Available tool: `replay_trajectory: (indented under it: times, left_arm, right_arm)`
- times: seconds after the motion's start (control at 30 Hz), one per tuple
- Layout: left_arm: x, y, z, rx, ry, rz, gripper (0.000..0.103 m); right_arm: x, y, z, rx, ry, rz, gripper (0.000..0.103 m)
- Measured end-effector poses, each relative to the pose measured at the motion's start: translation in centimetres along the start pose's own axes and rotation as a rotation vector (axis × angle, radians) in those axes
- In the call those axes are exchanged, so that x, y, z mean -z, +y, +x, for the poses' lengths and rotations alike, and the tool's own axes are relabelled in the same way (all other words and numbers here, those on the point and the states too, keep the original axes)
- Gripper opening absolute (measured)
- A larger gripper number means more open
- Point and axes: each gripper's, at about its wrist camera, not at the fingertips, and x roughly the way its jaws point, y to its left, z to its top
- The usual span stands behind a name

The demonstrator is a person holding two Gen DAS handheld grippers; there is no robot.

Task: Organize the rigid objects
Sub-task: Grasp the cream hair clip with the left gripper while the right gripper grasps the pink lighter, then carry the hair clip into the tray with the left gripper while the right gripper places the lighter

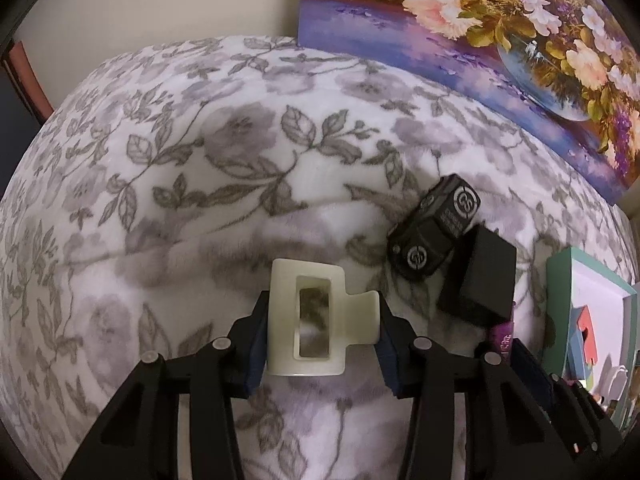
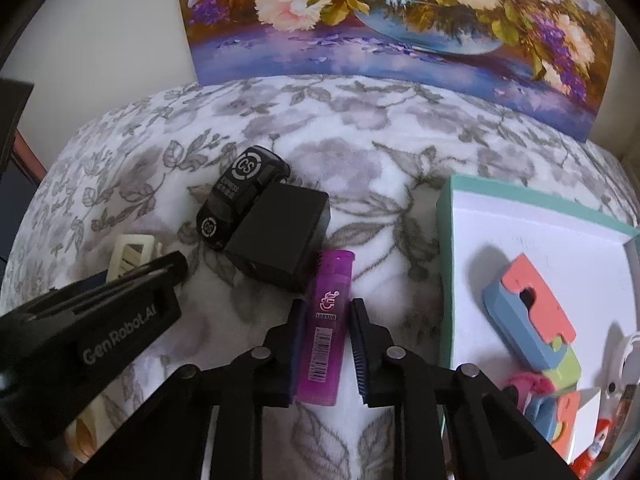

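Right gripper (image 2: 324, 344): jaws clamped on the purple lighter (image 2: 326, 328), which lies on the floral blanket (image 2: 360, 140); barcode label and a pink logo, small text unreadable.
Left gripper (image 1: 320, 320): jaws pressed on the cream hair clip (image 1: 316, 316), also on the blanket; its arm reads "GenRobot.AI" in the right wrist view only.
Black toy car (image 2: 240, 196): "CS" rings, "EXPRESS", touching a black box (image 2: 280, 236).
Teal-rimmed box (image 2: 444, 240): colourful blocks (image 2: 532, 316) inside, clear only from the right wrist.
Flower painting (image 1: 480, 40): against the wall.
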Motion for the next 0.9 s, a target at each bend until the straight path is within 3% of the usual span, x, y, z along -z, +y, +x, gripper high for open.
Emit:
replay_trajectory:
  times: [0.27, 0.57, 0.9]
  left_arm:
    - [1.2, -0.1, -4.4, 0.009, -0.024, -0.02, 0.048]
    - [2.5, -2.0, -10.6, 0.039, -0.115, -0.015, 0.048]
    - [4.7, -5.0, -14.8, 0.072, -0.179, 0.022, 0.048]
  right_arm:
    - [1.2, -0.8, -2.3, -0.104, 0.032, 0.078, 0.022]
    - [1.4, -2.3, -9.1, -0.173, -0.048, 0.133, 0.022]
    - [3.7, -7.0, -13.4, -0.145, -0.088, 0.241, 0.022]
